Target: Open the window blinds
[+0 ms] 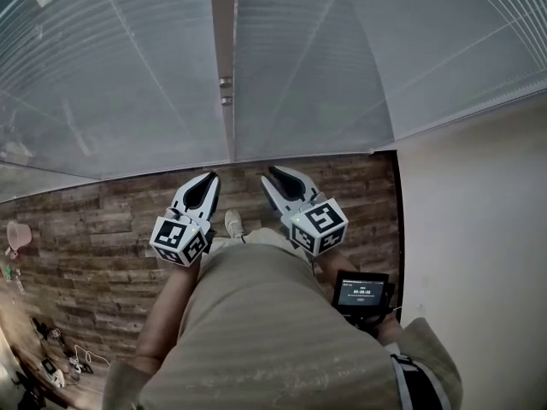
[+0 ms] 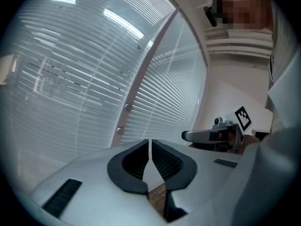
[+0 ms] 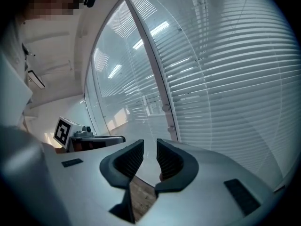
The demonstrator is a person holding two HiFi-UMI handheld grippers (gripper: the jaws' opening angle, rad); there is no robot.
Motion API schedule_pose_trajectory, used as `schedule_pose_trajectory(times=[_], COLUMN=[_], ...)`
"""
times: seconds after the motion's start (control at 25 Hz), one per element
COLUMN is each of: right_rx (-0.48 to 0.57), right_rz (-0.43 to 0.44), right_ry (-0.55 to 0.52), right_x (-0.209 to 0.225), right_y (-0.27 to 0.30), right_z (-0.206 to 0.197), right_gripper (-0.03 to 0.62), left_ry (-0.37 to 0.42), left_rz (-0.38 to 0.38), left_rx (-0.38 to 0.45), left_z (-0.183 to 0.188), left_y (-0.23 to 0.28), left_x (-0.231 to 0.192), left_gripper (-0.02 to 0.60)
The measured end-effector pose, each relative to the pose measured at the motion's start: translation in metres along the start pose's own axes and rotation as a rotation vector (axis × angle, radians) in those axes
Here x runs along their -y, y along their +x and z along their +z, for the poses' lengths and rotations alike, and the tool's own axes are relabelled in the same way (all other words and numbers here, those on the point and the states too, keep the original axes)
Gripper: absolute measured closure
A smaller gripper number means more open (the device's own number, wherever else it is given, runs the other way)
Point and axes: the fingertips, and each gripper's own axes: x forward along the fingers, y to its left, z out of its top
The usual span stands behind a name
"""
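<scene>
Closed white slatted blinds (image 1: 128, 75) cover the glass panes ahead, split by a pale upright frame post (image 1: 224, 58) that carries two small knobs (image 1: 226, 90). A thin pale rod (image 1: 145, 67) hangs in front of the left blind's slats. My left gripper (image 1: 209, 178) is level in front of the blinds' lower edge, shut with nothing in it (image 2: 150, 147). My right gripper (image 1: 275, 174) is beside it, open and empty (image 3: 150, 152). Both stand short of the slats (image 3: 225, 69) and touch nothing. Each gripper view shows the other gripper at its side.
A wood-plank floor (image 1: 94, 220) runs below the blinds. At the right a white wall (image 1: 479, 229) meets the window. A small black device with a lit screen (image 1: 360, 294) hangs at the person's hip. Loose cables and small items (image 1: 51, 357) lie at the lower left.
</scene>
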Motion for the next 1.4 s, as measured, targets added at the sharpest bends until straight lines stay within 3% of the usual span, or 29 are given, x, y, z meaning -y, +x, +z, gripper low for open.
schedule_pose_trajectory(times=[0.28,0.56,0.72,1.16,1.4], right_rx=[0.019,0.026,0.013,-0.004,-0.013], right_rz=[-0.018,0.007,0.039,0.193,0.241], right_ry=[0.015,0.002,-0.003,-0.057,-0.05], right_x=[0.012,0.021,0.052,0.1,0.123], right_y=[0.019,0.025,0.042,0.066,0.076], right_z=[0.0,0.022,0.041,0.087,0.076], right_gripper=[0.522,0.522,0.522,0.522,0.522], left_ry=[0.026,0.016,0.024,0.016,0.009], left_rz=[-0.02,0.003,0.061,0.26,0.363], left_rx=[-0.013,-0.02,-0.021,-0.09,-0.132], left_z=[0.003,0.02,0.038,0.041,0.012], left_y=[0.024,0.05,0.087,0.165,0.192], left_x=[-0.023,-0.028,-0.047,-0.08,-0.102], left_gripper=[0.56,0.493,0.479,0.433,0.423])
